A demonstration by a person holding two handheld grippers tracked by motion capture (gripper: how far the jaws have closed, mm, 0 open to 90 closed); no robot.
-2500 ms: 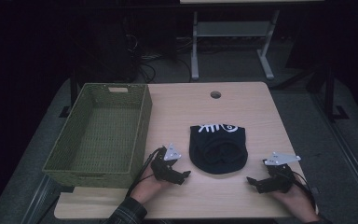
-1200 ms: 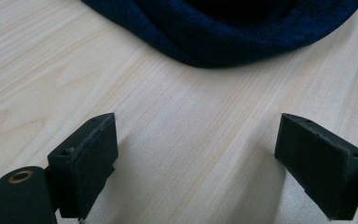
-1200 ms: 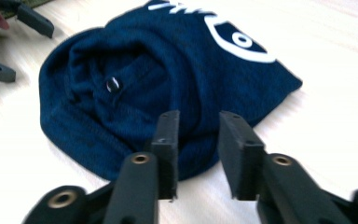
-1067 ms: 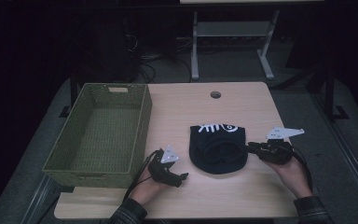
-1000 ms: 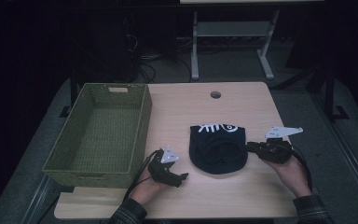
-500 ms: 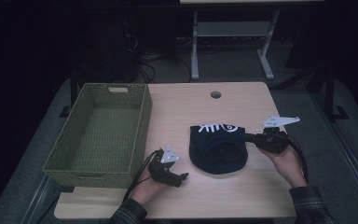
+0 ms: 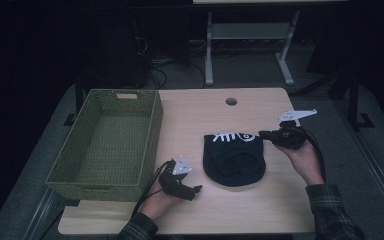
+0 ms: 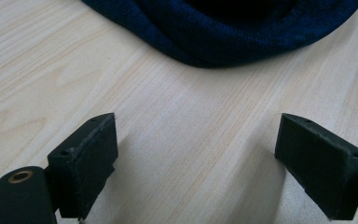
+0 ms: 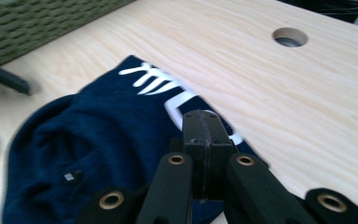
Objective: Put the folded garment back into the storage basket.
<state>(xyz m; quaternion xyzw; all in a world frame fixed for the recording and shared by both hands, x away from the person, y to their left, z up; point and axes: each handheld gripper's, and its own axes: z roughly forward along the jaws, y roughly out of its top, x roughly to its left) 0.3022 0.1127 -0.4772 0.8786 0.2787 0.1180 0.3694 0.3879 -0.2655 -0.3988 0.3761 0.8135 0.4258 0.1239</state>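
left gripper (image 7: 196, 189): fingers spread wide, low over bench (image 7: 260, 210) | right gripper (image 9: 204, 122): fingers pressed together above navy beanie (image 7: 234, 156)

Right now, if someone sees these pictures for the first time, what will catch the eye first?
Probably the dark blue knit hat with white lettering, lying mid-table. The right gripper hovers at its far right corner with jaws closed; the left gripper rests open near its front edge. A large, empty green woven basket stands at the table's left.
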